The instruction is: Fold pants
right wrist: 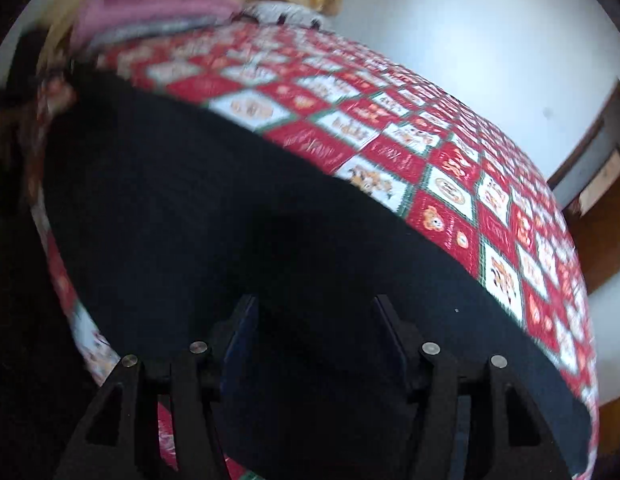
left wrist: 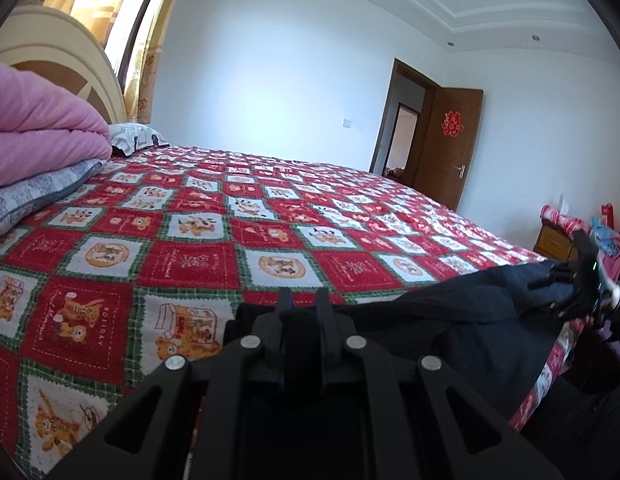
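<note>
1. Pants (right wrist: pixel 229 220) spread dark along bed (left wrist: pixel 269 208) edge, lower frame.
2. Left hand-held gripper (left wrist: pixel 303 304) clamped on pants fabric (keep taut).
3. Right hand-held gripper (right wrist: pixel 316 320) fingers apart over cloth; pinch an edge squarely before lifting.

The dark navy pants (left wrist: pixel 470 312) lie spread flat along the near edge of the bed (left wrist: pixel 269 224), on its red checkered cover.
</note>
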A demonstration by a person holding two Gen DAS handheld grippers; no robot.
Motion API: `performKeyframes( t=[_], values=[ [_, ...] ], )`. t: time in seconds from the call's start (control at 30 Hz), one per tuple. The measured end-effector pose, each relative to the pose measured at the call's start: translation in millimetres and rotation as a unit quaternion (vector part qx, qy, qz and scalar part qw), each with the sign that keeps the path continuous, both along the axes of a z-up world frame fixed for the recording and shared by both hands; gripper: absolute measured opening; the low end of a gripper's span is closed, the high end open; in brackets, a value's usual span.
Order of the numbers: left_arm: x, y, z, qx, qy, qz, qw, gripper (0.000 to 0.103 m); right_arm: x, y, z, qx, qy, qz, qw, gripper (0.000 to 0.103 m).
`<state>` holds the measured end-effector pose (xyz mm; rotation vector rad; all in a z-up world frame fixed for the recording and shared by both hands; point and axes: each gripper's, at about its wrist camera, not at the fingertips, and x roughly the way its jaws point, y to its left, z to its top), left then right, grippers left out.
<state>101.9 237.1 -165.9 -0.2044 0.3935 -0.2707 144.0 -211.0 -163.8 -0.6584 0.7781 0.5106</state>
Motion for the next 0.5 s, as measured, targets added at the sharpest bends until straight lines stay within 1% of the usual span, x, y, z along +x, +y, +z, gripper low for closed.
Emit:
performKeyframes(
  t=[0.07, 0.1, 0.13, 0.17, 0.2, 0.23, 0.27, 0.33, 0.5],
  values=[
    [3.1, 0.8, -1.3, -0.004, 0.002, 0.000, 1.0000, 0.012, 2.5, 1.9, -9.0, -0.030, 0.000, 0.008, 1.000, 0.040],
    [4.8, 0.9, -2.5, -0.004, 0.003, 0.001, 1.0000, 0.012, 3.8, 0.7, -13.0, -0.039, 0.001, 0.010, 0.999, 0.039],
    [5.8, 1.1, -3.4, -0.006, 0.004, 0.001, 1.0000, 0.012, 4.4, -2.2, -12.9, -0.036, 0.004, 0.014, 0.999, 0.034],
    [7.1, 1.8, -4.3, -0.010, 0.006, 0.002, 0.9999, 0.012, 4.4, -3.4, -12.1, -0.031, 0.009, 0.018, 0.999, 0.026],
    [8.9, 2.7, -5.1, -0.013, 0.009, 0.003, 0.9999, 0.012, 4.8, -3.9, -11.4, -0.028, 0.014, 0.020, 0.999, 0.020],
    [9.7, 3.6, -5.2, -0.016, 0.010, 0.004, 0.9998, 0.012, 4.1, -4.6, -9.8, -0.029, 0.014, 0.020, 0.999, 0.005],
    [10.7, 4.1, -4.4, -0.018, 0.009, 0.004, 0.9998, 0.012, 2.8, -4.0, -9.2, -0.032, 0.012, 0.022, 0.999, 0.003],
    [10.9, 4.4, -2.0, -0.019, 0.006, 0.003, 0.9998, 0.012, 1.4, -3.9, -6.6, -0.031, 0.010, 0.022, 0.999, 0.002],
    [11.0, 2.9, 8.4, -0.013, -0.002, -0.003, 0.9999, 0.012, 1.7, -12.6, 9.8, 0.006, 0.015, 0.008, 1.000, 0.002]
  ],
)
